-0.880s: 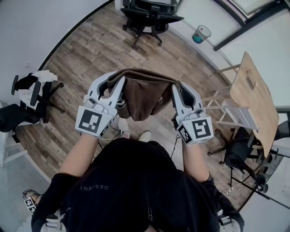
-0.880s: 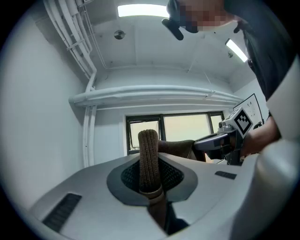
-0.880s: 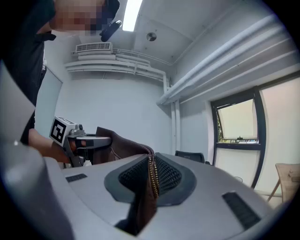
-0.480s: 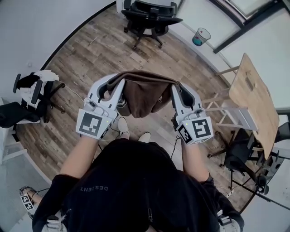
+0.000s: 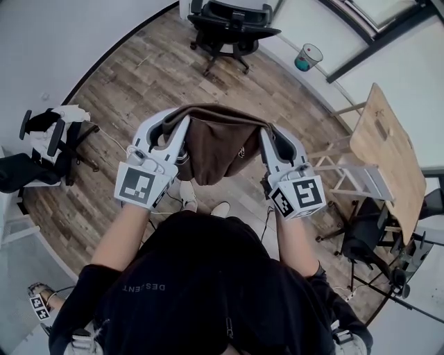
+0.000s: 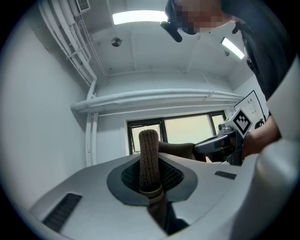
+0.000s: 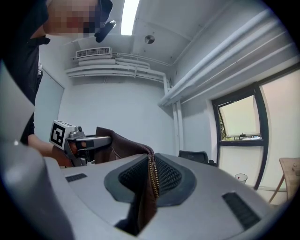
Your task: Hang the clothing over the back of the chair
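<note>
A dark brown garment hangs stretched between my two grippers, held level in front of the person. My left gripper is shut on its ribbed hem, which stands up between the jaws. My right gripper is shut on the edge with the brass zipper. In the left gripper view the right gripper shows across the cloth. A black office chair stands at the far end of the wooden floor, well beyond the garment.
A second black chair with white cloth on it stands at the left. A wooden table with a folding frame is at the right, with dark gear beside it. A small bin sits by the far wall.
Both grippers and the garment have held almost the same pose; the view shifted only slightly.
</note>
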{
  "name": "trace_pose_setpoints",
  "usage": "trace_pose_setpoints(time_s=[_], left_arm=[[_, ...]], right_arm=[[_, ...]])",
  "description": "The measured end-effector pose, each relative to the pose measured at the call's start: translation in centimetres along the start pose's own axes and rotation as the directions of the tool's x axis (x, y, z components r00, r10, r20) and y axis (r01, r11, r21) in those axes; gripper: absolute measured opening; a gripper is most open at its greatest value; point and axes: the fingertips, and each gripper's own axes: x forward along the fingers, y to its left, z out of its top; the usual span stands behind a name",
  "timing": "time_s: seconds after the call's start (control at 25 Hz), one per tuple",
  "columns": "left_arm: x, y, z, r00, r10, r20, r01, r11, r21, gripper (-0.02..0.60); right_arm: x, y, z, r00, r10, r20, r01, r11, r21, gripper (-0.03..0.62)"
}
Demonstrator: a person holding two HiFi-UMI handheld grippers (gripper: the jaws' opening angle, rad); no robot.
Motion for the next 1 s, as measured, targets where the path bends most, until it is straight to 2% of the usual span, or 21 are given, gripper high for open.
trace_pose_setpoints(time_s=[0.48,1.0], left_arm=[[0.5,2.8,-0.8,1.000,-0.014,0.005,0.014,1.000,-0.023,0.048],[1.3,7.3,-1.0,0.995,-0.082,0.061,0.083,0.996,-0.019,0.048]], right_arm=[[2.1,0.8,0.2,1.000,-0.009,-0.007,0.009,1.000,0.000,0.056],[6.1,1.9,1.1,0.995,-0.099,0.011,0.099,0.995,-0.019,0.057]])
